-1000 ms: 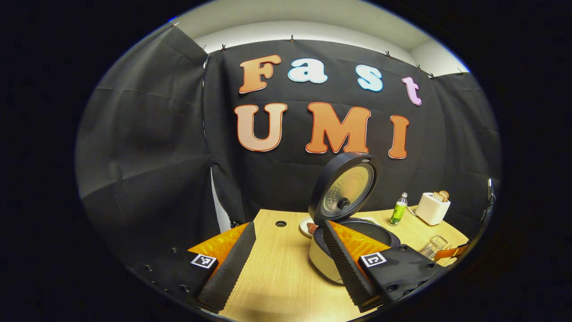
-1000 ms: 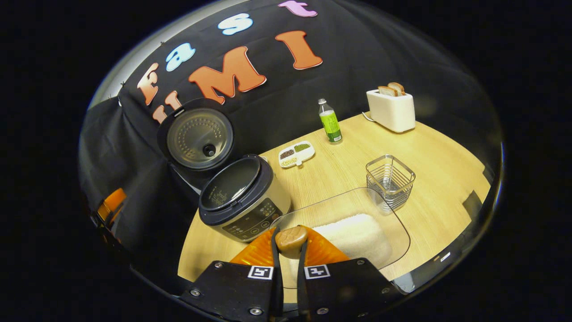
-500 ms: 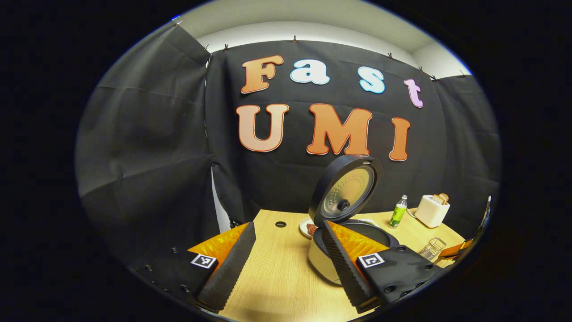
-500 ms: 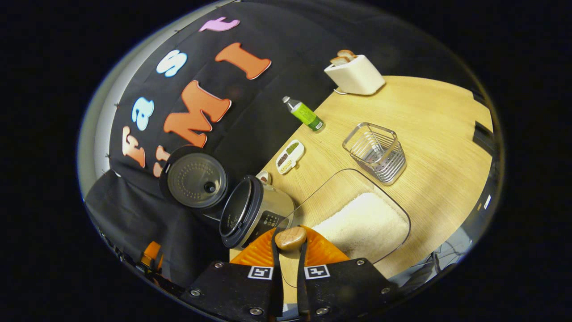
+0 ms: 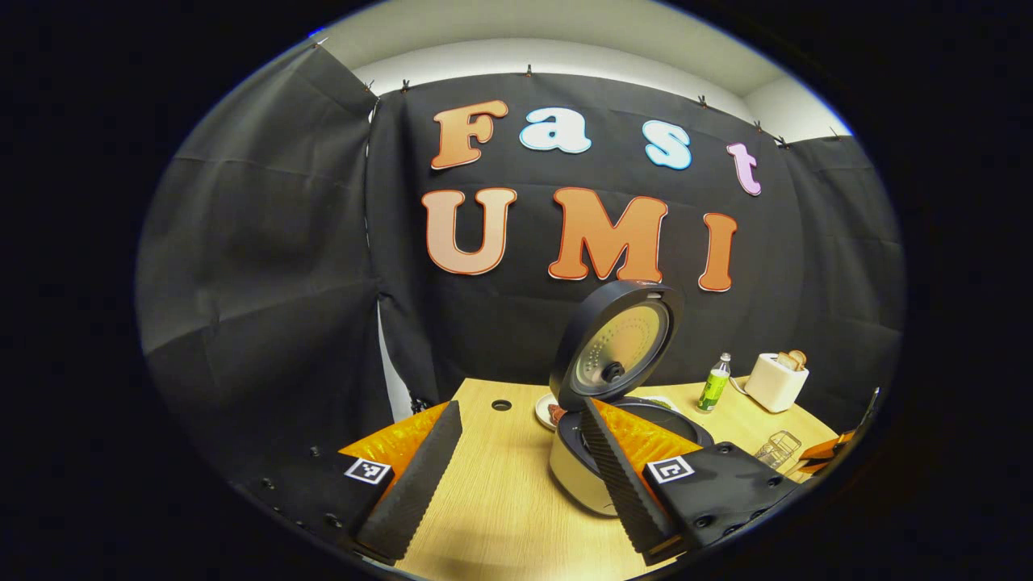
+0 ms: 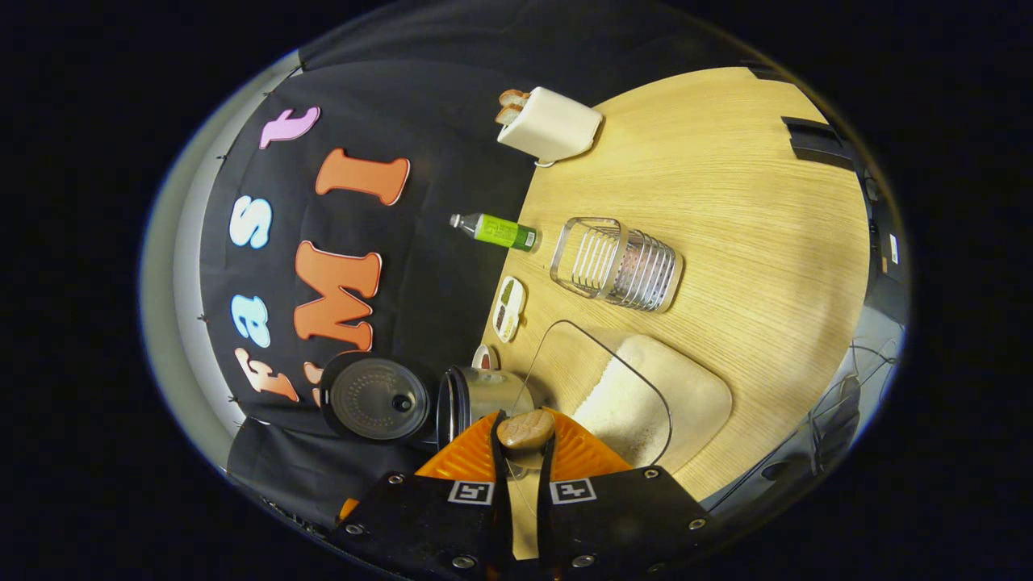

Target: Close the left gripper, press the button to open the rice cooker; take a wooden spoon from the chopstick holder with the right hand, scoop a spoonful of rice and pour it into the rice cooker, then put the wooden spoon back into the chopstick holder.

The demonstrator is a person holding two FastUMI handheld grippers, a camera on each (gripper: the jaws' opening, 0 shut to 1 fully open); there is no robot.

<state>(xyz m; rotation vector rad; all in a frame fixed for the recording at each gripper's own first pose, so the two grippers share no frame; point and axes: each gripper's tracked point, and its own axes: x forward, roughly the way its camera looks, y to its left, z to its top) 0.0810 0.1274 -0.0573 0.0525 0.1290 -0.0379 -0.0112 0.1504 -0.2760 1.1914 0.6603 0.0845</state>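
R gripper [image 6: 524,456] clenched on wooden spoon [image 6: 525,429]; L gripper [image 5: 516,468] released; rice cooker [image 5: 601,452] lid up.

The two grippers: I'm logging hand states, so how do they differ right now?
The left gripper has its fingers spread wide with nothing between them; the right gripper is shut on the wooden spoon. The left looks level across the table at the rice cooker; the right is rolled sideways.
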